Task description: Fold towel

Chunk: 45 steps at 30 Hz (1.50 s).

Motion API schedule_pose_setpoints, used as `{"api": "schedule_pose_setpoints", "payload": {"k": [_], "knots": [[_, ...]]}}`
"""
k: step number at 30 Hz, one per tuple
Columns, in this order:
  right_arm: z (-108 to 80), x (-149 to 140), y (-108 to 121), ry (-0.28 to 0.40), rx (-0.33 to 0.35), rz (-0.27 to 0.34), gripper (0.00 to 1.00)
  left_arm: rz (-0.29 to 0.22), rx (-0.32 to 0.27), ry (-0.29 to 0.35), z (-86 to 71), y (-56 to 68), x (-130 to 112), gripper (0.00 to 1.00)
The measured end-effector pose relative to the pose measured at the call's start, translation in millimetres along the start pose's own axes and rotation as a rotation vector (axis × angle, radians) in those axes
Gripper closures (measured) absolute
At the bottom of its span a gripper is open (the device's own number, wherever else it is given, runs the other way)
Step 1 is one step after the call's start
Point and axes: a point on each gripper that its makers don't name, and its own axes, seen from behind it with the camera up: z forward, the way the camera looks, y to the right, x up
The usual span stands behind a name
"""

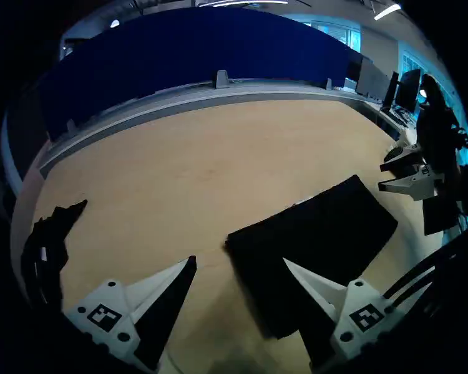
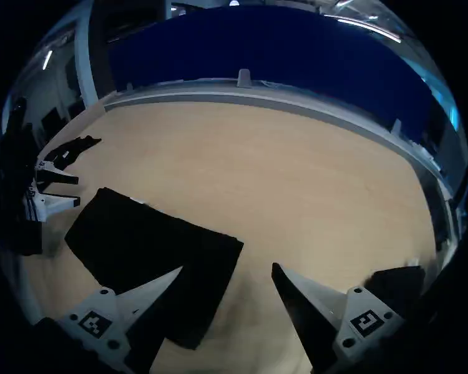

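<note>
A black towel lies flat and folded on the light wooden table; in the right gripper view the same towel sits to the lower left. My left gripper is open just above the table, its right finger over the towel's near part and its left finger over bare wood. My right gripper is open too, its left finger over the towel's near corner. In the left gripper view the other gripper appears at the far right, held by a person. In the right gripper view the other gripper appears at the far left.
A blue partition runs along the table's far edge behind a grey rail. A dark crumpled cloth lies at the table's left edge. Another dark object sits near the right edge. Monitors stand far right.
</note>
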Motion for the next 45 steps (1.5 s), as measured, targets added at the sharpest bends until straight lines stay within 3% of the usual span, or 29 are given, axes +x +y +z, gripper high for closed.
{"api": "schedule_pose_setpoints", "payload": {"k": [12, 25, 32, 45], "knots": [[-20.8, -10.7, -6.9, -0.001, 0.023, -0.014, 0.00, -0.039, 0.033, 0.010, -26.9, 0.4, -9.1, 0.07], [-46.7, -28.4, -17.5, -0.005, 0.046, -0.038, 0.00, -0.070, 0.069, 0.004, -66.8, 7.3, -43.8, 0.07], [-53.7, -37.6, -23.9, -0.010, 0.066, -0.049, 0.00, -0.092, 0.084, 0.001, -80.4, 8.5, -57.1, 0.08], [-54.5, -59.6, -38.9, -0.069, 0.152, -0.183, 0.00, -0.158, 0.164, 0.006, -114.9, -3.1, -83.5, 0.08]]}}
